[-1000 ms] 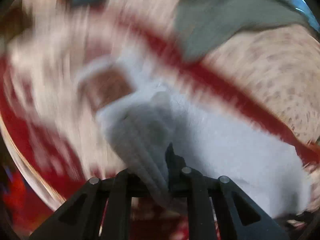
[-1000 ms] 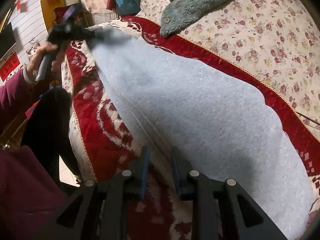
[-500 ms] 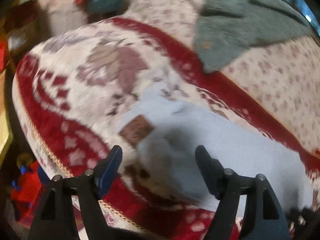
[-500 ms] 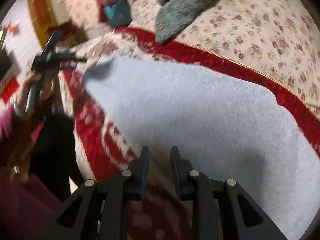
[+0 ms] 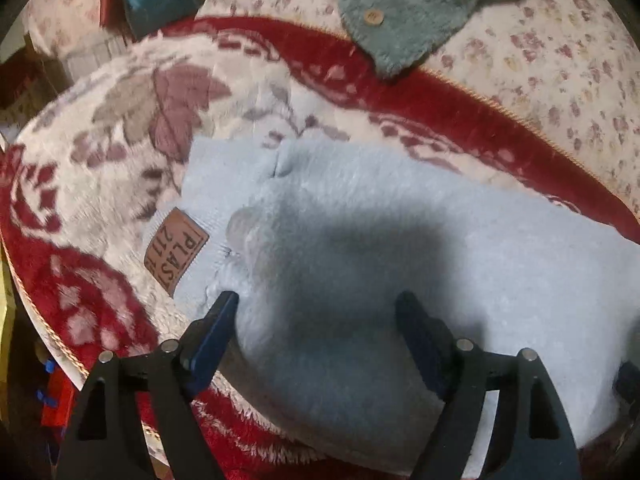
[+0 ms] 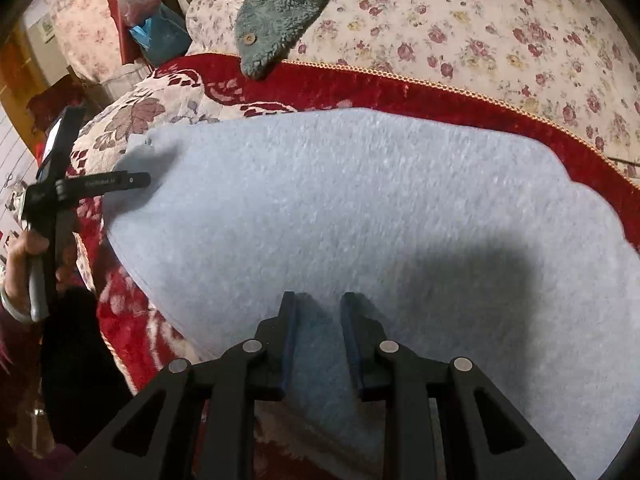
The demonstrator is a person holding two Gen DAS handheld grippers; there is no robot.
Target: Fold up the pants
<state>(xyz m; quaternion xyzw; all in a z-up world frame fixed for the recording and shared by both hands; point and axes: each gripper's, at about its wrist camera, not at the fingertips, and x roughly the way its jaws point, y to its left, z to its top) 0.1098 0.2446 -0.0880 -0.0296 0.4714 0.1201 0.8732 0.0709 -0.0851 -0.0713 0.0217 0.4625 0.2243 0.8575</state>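
Pale blue fleece pants lie flat on the red-and-cream floral plush blanket, long axis running from the ribbed end with the brown leather patch toward the right gripper. Left gripper hangs over the patch end, jaws spread wide, holding nothing. Right gripper sits at the opposite end, jaws narrowly parted with fabric between them; can't tell if it's pinched. Judgement: the next fold probably runs end to end, and the left is nearer the patch end.
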